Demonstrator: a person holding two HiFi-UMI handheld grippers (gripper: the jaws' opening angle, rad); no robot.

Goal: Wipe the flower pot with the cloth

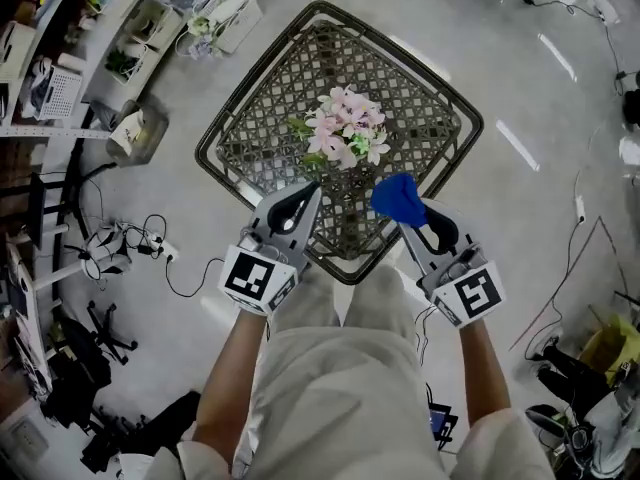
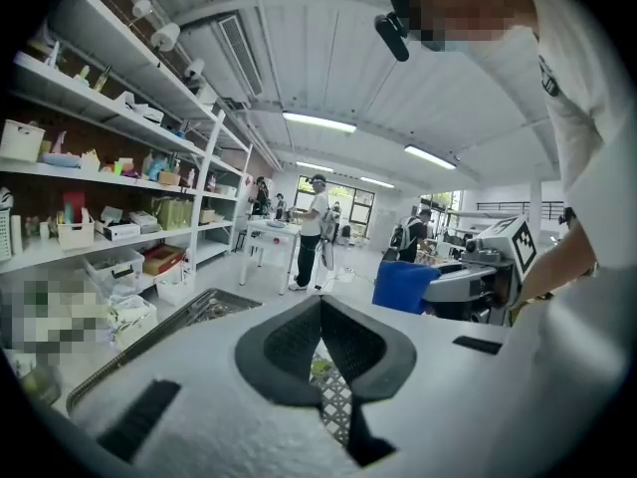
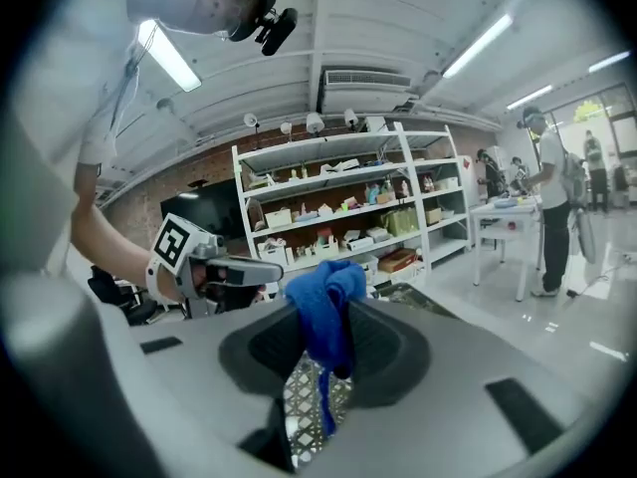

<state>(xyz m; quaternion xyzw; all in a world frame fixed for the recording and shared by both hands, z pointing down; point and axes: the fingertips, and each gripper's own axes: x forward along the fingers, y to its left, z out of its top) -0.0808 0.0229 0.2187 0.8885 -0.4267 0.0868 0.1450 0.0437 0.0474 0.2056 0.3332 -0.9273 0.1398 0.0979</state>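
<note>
A bunch of pink flowers (image 1: 345,128) stands in the middle of a dark lattice metal table (image 1: 262,128); the pot under the blooms is hidden from above. My left gripper (image 1: 308,192) hovers over the table's near edge, just short of the flowers, shut with nothing in it. To its right my right gripper (image 1: 405,208) is shut on a bunched blue cloth (image 1: 397,196). In the right gripper view the cloth (image 3: 323,312) sticks up and hangs down between the pads. In the left gripper view the cloth (image 2: 403,285) shows off to the right.
Shelves with boxes and bins (image 1: 60,58) line the left side. Cables and a power strip (image 1: 150,248) lie on the floor to the left, with more gear at the right (image 1: 590,368). Several people stand by a white table (image 2: 274,229) far off.
</note>
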